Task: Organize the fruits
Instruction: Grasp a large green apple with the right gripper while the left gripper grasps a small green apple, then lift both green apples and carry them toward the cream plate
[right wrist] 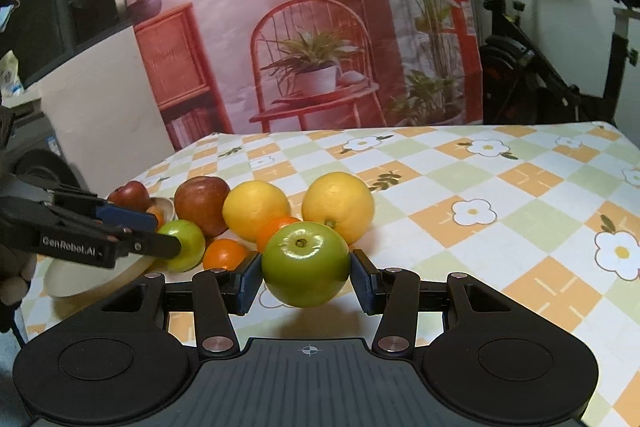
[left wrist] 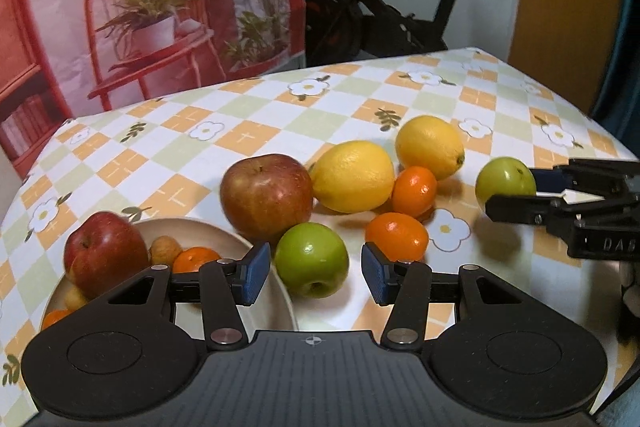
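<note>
Fruits are maybe half sorted: one red apple [left wrist: 105, 251] and small bits sit in the bowl [left wrist: 224, 235], lemons and oranges wait on the table, right gripper [right wrist: 306, 277] clamps a green apple [right wrist: 305, 263], left gripper [left wrist: 312, 273] hangs part-open around another, not touching.

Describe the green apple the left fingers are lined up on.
On the checked tablecloth, find the bowl. Beside its rim, in front of the big red apple, sits the green apple. The other green apple is held in the right gripper.
</note>
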Motion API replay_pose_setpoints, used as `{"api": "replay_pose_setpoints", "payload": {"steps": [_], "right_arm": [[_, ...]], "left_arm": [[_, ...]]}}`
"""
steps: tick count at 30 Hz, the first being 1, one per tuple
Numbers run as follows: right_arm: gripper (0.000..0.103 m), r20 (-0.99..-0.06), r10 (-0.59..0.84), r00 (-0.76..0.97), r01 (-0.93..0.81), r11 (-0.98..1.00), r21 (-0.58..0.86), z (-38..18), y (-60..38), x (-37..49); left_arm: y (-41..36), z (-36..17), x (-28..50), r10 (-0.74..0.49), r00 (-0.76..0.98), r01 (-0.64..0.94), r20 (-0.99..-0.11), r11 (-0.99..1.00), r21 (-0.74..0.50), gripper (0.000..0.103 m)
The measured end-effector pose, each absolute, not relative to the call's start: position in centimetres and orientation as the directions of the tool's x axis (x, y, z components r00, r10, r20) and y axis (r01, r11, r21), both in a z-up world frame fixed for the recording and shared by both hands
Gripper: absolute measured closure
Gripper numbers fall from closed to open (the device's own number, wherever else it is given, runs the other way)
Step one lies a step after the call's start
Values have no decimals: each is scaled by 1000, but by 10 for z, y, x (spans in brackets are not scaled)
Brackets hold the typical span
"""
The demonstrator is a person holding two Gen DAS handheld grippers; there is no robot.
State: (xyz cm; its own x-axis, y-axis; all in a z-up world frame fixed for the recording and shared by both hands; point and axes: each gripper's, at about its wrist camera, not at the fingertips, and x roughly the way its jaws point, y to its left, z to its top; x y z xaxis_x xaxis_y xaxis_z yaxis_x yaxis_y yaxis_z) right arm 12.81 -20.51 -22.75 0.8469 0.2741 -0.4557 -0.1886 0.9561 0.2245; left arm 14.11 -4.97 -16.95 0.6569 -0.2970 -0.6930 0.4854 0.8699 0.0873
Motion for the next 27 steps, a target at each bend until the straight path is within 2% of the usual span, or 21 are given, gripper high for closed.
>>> {"api": "replay_pose_setpoints", "payload": {"steps": [3,6,9,22,27], "right_arm": [[59,-455,278,846,-194,955,223,-228,-205,128],[59,-454,278,846,-192,955,226,-228,-205,127],[59,-453,279,847,-188,954,235,-228,-205,127],[59,-460,283,842,-188,952,241,-229,-206,130],[59,-461,283,841,-187,952,243,-229,-206,130]], "left_arm": [[-55,-171,139,-277,670,502,-689,852,146,56],[-56,-173,143,-257,673,491,-693,857,159,57],[-55,-174,146,-261,667,490,-698,859,147,57],[-68,-181,142,-207,701,503,-682,822,267,55],[-67,-180,141,-205,706,492,-677,830,262,55]]}}
